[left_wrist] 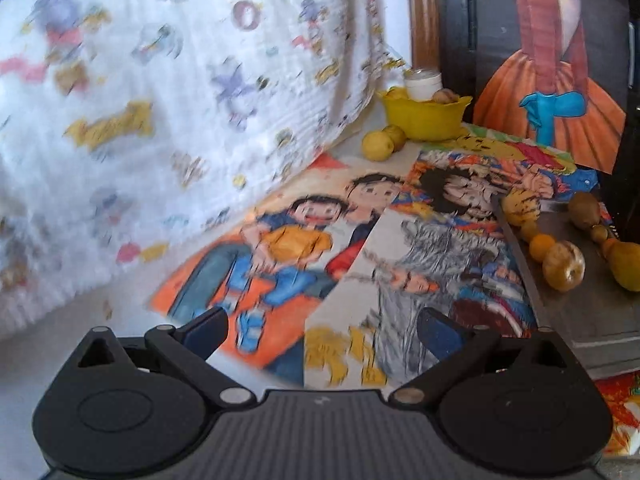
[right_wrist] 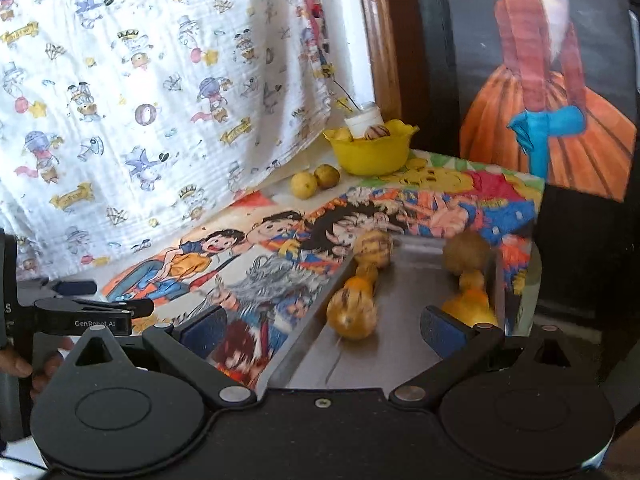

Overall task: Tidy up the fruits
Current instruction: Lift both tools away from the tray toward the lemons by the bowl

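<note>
A metal tray lies on the right of the table and holds two rows of yellow-brown fruits. The left row runs from a striped fruit to a larger one. My right gripper hovers open just before that large fruit, nothing between its fingers. The right row lies along the tray's far side. At the back a yellow bowl holds fruit and a white cup; two loose fruits lie beside it. My left gripper is open over the drawings, left of the tray.
Colourful drawings cover the tabletop. A white patterned cloth hangs along the left and back. A painting of an orange dress leans on a dark surface at the right. A hand holds the left device.
</note>
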`<action>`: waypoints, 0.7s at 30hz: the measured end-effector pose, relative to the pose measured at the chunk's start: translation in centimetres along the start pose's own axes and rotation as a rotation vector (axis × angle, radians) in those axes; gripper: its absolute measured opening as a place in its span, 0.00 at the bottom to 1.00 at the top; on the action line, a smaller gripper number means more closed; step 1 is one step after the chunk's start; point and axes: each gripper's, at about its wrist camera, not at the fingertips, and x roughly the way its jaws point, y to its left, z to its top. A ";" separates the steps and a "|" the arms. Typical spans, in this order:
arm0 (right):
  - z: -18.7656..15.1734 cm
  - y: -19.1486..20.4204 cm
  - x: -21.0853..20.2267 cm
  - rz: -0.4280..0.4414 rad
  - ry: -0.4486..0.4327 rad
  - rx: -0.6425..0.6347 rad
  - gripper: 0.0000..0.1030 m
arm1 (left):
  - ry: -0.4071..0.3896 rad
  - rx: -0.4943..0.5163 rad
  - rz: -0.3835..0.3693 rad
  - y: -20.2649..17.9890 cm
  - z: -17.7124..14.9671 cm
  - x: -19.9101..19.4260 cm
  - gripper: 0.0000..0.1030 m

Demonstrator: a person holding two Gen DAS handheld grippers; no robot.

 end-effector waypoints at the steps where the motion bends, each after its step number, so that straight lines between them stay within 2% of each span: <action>1: 0.7 -0.1 0.8 -0.004 0.000 -0.031 0.99 | -0.008 0.015 -0.009 -0.1 0.6 0.5 1.00; 3: 2.1 -0.1 2.7 0.000 0.006 -0.111 0.99 | -0.022 0.046 -0.027 -0.4 1.7 1.8 1.00; 6: 4.2 -0.4 6.1 0.050 0.034 -0.263 0.99 | -0.056 0.096 -0.064 -0.5 3.0 5.0 1.00; 8: 6.0 -0.3 8.9 0.085 0.082 -0.390 0.99 | -0.092 0.126 -0.096 -0.2 4.1 7.3 1.00; 10: 7.8 -0.2 11.5 0.077 0.139 -0.480 0.99 | -0.108 0.160 -0.135 -0.1 5.5 9.4 1.00; 13: 10.5 -0.5 14.5 0.084 0.212 -0.550 0.99 | -0.113 0.192 -0.177 -0.4 8.0 12.0 1.00; 17: 14.0 -0.9 17.0 0.079 0.290 -0.677 0.99 | 0.003 0.186 -0.205 -1.3 11.6 14.1 1.00; 21: 17.2 -1.3 20.3 0.097 0.366 -0.844 0.99 | 0.047 0.261 -0.193 -2.4 13.5 14.9 1.00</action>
